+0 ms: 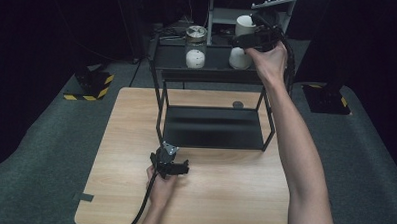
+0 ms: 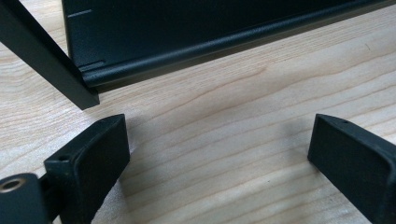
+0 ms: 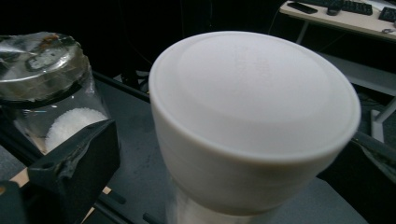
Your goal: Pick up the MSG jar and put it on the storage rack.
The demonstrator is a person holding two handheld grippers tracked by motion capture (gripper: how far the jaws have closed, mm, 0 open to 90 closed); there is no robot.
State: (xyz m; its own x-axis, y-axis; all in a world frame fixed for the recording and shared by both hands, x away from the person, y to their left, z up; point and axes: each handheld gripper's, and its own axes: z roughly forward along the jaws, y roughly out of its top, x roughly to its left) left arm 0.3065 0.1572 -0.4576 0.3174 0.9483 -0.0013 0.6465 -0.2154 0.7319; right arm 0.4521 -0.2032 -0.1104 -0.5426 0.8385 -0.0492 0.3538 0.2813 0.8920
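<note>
A white cup [image 1: 245,24] [image 3: 252,116] stands upside down over another white cup [image 1: 240,58] on the top shelf of a black rack [image 1: 213,75]. My right gripper [image 1: 261,34] [image 3: 229,149] reaches around the upper cup with its jaws apart. Its left pad [image 3: 88,154] stands clear of the cup wall, and the cup hides most of the right one. On the wooden table [image 1: 223,193], my left gripper [image 1: 171,158] [image 2: 219,149] rests low in front of the rack's near left leg [image 2: 46,60], open with nothing between its jaws.
A glass jar [image 1: 196,47] [image 3: 46,93] with a metal lid and white grains stands left of the cups on the top shelf. The rack's lower shelf [image 1: 213,127] [image 2: 210,28] is bare. A small dark disc [image 1: 238,104] lies on the table behind it.
</note>
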